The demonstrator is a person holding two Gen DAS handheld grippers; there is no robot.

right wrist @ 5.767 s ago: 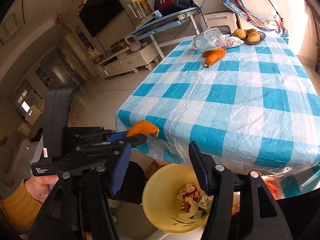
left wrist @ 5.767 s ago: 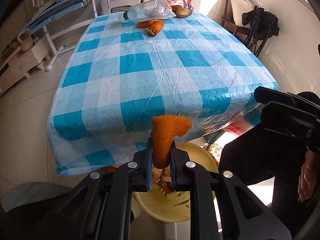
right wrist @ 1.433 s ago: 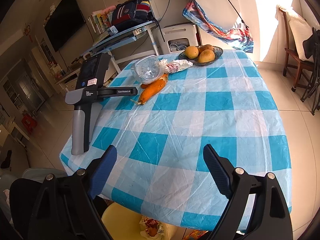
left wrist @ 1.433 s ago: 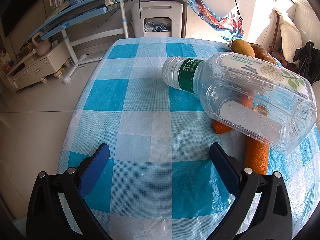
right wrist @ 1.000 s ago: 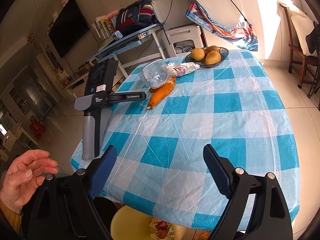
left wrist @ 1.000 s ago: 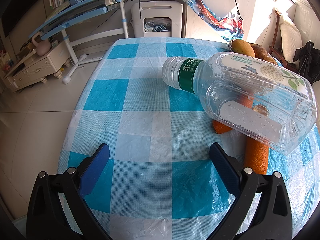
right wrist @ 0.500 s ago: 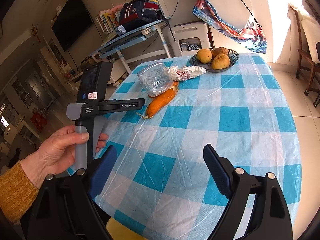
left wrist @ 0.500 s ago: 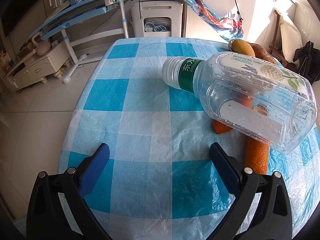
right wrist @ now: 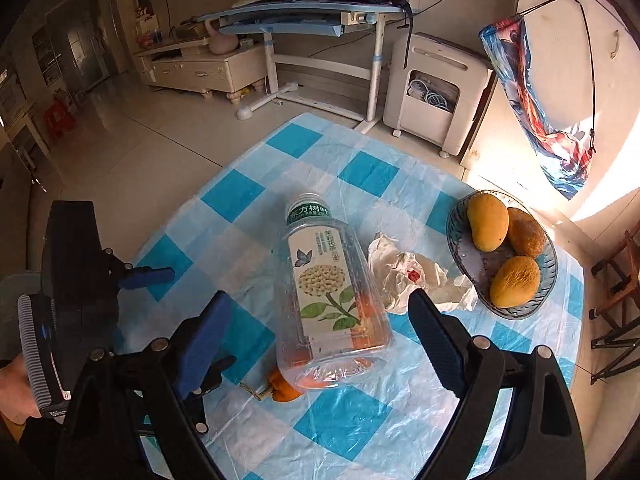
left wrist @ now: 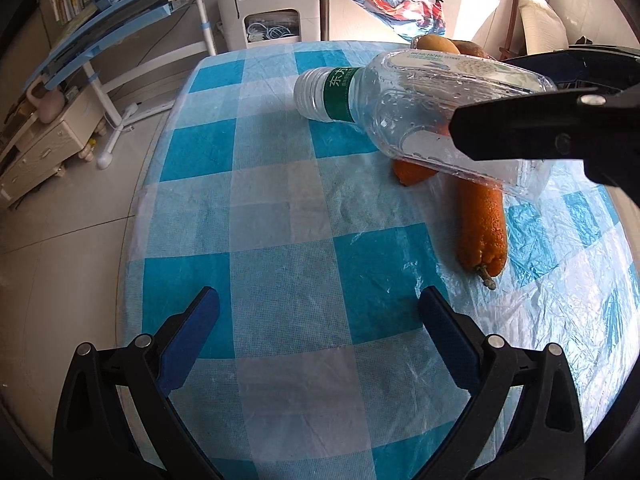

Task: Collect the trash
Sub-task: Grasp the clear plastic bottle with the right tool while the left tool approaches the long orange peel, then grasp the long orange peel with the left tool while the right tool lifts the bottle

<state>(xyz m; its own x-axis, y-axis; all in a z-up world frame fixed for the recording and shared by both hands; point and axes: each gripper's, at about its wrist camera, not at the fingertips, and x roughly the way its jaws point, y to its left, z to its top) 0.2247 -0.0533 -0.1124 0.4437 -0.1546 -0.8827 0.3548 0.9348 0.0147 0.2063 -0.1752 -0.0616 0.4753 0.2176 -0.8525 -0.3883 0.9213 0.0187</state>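
Observation:
A clear empty plastic bottle (left wrist: 404,108) with a green neck label lies on its side on the blue checked tablecloth (left wrist: 280,208), resting on orange peels (left wrist: 482,224). My left gripper (left wrist: 316,332) is open and empty, low over the cloth, short of the bottle. My right gripper (right wrist: 316,332) is open, just above the bottle (right wrist: 328,300), with the bottle's base between its fingers. The peel (right wrist: 282,390) shows under the bottle. A crumpled white wrapper (right wrist: 404,276) lies right of the bottle.
A dark bowl (right wrist: 456,236) with three mangoes stands at the table's far right. The right gripper's finger (left wrist: 532,128) crosses in front of the bottle in the left wrist view. Beyond the table are a blue desk (right wrist: 304,20), a white appliance (right wrist: 436,88) and a low cabinet (right wrist: 196,68).
The right gripper has moved from the table's near end to over the bottle. The left gripper, standing still on the table before, has been taken in hand and shifted slightly.

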